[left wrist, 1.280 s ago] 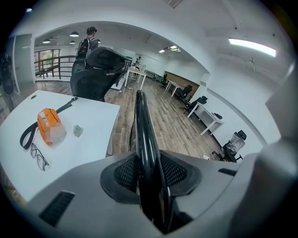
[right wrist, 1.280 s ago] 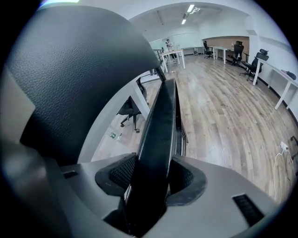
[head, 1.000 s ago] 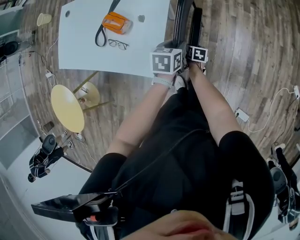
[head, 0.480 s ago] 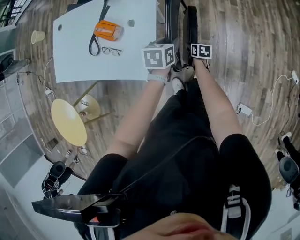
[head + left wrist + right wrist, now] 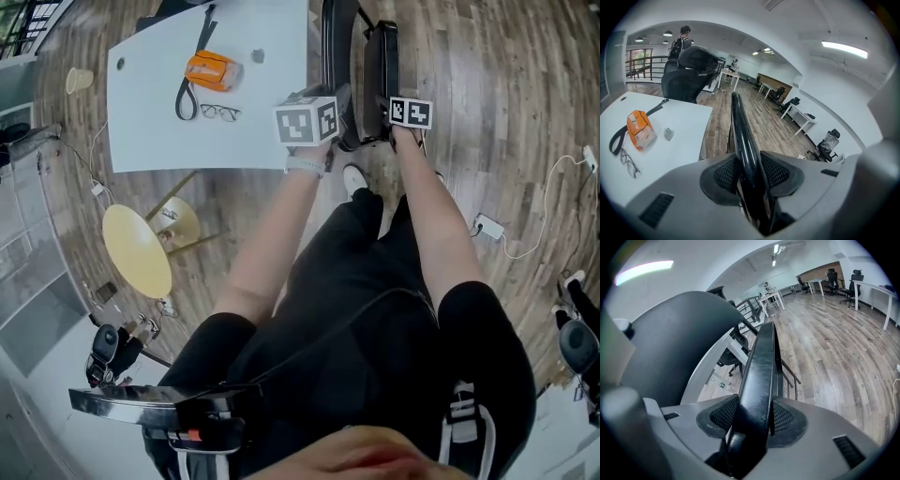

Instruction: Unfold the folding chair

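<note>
The black folding chair point(image 5: 333, 42) stands on the wood floor by the white table, its two flat parts a little apart. My left gripper point(image 5: 339, 127) holds the left part. In the left gripper view the chair's glossy black tube point(image 5: 740, 131) runs between the pads of that gripper point(image 5: 750, 176), whose jaws are opening while both pads still touch it. My right gripper point(image 5: 384, 122) grips the right part point(image 5: 386, 56). In the right gripper view its pads point(image 5: 754, 420) press on a flat black edge point(image 5: 761, 366). The chair's other dark panel point(image 5: 670, 348) looms at the left.
The white table point(image 5: 262, 94) carries an orange pouch point(image 5: 208, 70), a black strap point(image 5: 192, 66) and glasses point(image 5: 218, 112). A yellow round stool point(image 5: 136, 248) stands at the left and a paper cup point(image 5: 78, 80) farther back. A power strip with cable point(image 5: 487, 225) lies at the right.
My right gripper has moved to the right with its chair part, so the gap between the two grippers and between the chair's two parts has widened. The left gripper has stayed put.
</note>
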`<state>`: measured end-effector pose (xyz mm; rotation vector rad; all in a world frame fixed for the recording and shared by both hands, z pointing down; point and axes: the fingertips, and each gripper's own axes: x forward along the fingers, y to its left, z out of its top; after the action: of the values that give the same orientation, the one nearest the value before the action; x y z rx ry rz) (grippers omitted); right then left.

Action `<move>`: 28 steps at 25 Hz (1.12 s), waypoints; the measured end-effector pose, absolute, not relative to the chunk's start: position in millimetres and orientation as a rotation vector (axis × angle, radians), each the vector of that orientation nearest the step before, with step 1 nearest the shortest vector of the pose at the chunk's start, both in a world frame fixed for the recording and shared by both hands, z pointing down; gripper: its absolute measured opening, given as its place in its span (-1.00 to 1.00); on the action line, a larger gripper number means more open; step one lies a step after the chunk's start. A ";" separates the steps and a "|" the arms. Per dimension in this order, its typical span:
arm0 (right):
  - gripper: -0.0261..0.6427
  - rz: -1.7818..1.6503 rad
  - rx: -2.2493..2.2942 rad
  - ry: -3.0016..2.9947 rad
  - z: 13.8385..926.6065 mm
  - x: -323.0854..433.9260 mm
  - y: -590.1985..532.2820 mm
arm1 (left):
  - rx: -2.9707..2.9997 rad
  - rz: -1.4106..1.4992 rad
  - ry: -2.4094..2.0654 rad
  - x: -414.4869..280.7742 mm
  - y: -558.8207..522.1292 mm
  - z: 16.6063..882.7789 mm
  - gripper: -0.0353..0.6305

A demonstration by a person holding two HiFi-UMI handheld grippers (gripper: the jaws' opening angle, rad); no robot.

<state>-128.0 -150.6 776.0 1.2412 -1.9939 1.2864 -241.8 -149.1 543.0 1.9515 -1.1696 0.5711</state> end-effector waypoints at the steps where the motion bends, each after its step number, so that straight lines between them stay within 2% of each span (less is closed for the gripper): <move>1: -0.34 1.303 1.241 -1.998 777.5 -121.6 -151.5 | 1.947 0.575 -1.177 -244.3 -150.1 544.8 -0.52; 28: -0.34 1.637 1.026 -2.241 836.3 35.7 -138.6 | 1.839 0.683 -1.229 -259.0 -145.1 599.2 -0.50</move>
<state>35.7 -138.6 836.3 1.0261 -2.2411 1.6372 -259.0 -145.1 599.2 1.8390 -1.2286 0.6832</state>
